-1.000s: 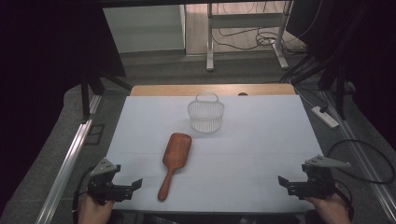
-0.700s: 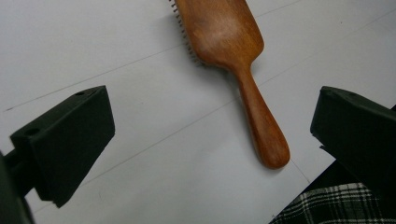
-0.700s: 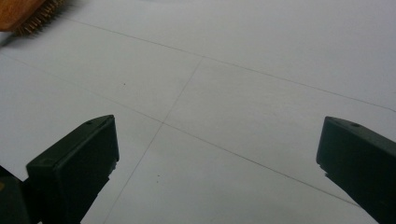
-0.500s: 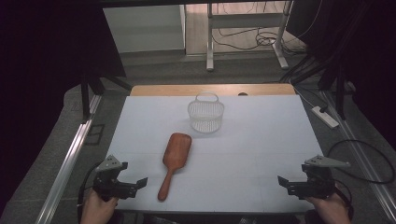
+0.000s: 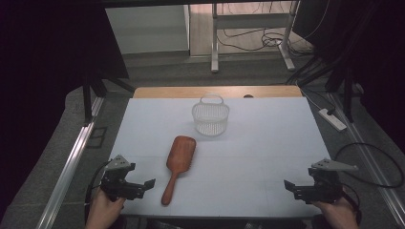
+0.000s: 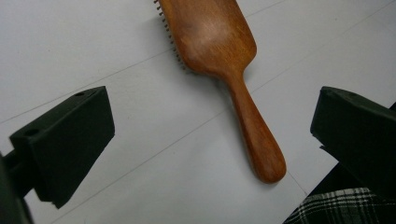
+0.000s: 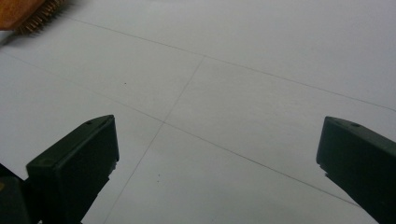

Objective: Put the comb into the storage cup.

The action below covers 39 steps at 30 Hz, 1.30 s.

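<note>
On the white table [image 5: 267,143], from the high view, a wooden brush [image 5: 178,164] lies bristles down, just in front of a mesh basket [image 5: 210,117]. Left gripper [image 5: 143,186] sits just left of the brush handle; a second ago it was farther left. Right gripper [image 5: 292,187] waits well right of the brush.

Left gripper view: jaws wide apart, empty, brush [image 6: 219,60] between them. A skewed closing could spin the smooth handle away.

Right gripper view: jaws wide, empty.

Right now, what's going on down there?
Left gripper open beside hairbrush handle. Right gripper open, idle. Brush flat, untouched. Basket beyond; nothing blocking.
</note>
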Each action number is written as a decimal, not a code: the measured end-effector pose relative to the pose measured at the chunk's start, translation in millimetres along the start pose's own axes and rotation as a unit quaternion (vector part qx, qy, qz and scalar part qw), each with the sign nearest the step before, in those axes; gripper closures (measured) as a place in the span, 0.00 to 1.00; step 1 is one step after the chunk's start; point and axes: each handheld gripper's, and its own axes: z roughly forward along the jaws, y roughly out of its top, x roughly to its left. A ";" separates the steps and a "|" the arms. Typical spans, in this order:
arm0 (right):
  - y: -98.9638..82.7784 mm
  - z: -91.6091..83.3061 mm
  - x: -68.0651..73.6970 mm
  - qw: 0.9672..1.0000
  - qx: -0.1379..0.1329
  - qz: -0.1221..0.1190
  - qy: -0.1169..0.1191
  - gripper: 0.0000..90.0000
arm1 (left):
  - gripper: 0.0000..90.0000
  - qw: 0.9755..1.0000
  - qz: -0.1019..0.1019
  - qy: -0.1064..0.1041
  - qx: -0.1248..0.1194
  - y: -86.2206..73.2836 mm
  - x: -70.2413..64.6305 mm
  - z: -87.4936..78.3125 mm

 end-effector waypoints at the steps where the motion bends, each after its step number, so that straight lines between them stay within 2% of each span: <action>1: 0.0 0.0 0.0 1.000 0.000 -0.001 0.000 0.00 | 0.00 1.000 0.001 0.000 0.001 1.4 -0.6 0.9; 30: 0.2 0.9 0.4 1.000 0.004 -0.003 0.004 0.00 | 0.00 0.999 0.019 -0.026 0.022 31.0 -6.6 25.8; 39: 0.3 1.1 0.3 1.000 0.006 -0.003 0.005 0.00 | 0.00 0.999 0.020 -0.030 0.039 40.0 -8.3 38.3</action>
